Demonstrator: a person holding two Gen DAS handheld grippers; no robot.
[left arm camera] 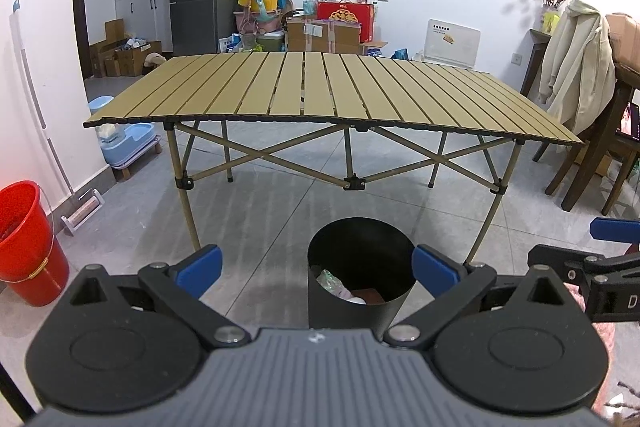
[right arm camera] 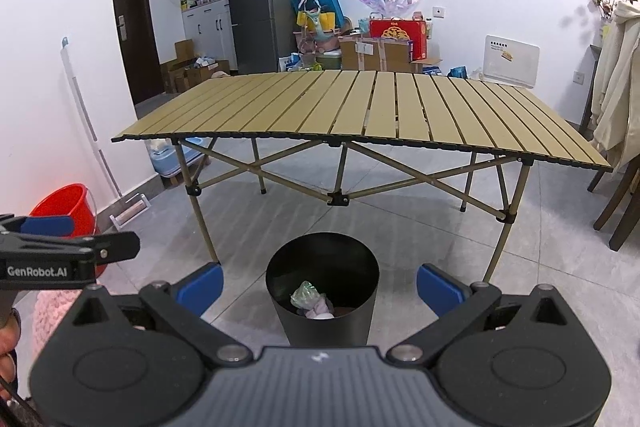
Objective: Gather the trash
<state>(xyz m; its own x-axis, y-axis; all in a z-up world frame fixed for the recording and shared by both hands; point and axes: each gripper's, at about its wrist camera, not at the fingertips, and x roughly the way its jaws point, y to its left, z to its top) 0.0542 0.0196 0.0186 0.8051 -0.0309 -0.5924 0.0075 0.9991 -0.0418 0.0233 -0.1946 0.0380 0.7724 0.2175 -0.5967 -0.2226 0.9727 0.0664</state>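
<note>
Both the left tongs (left arm camera: 316, 267) and right tongs (right arm camera: 320, 287) hang spread and empty above the black bin (right arm camera: 322, 291), which stands on the floor before the counter (left arm camera: 320, 87). The trash (right arm camera: 312, 301) lies inside it, so collecting looks finished, the slats bare

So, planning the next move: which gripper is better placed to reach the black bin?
Right, probably: the black bin sits centred ahead of the right gripper; from the left gripper it lies off-centre. Both are open and empty.
</note>
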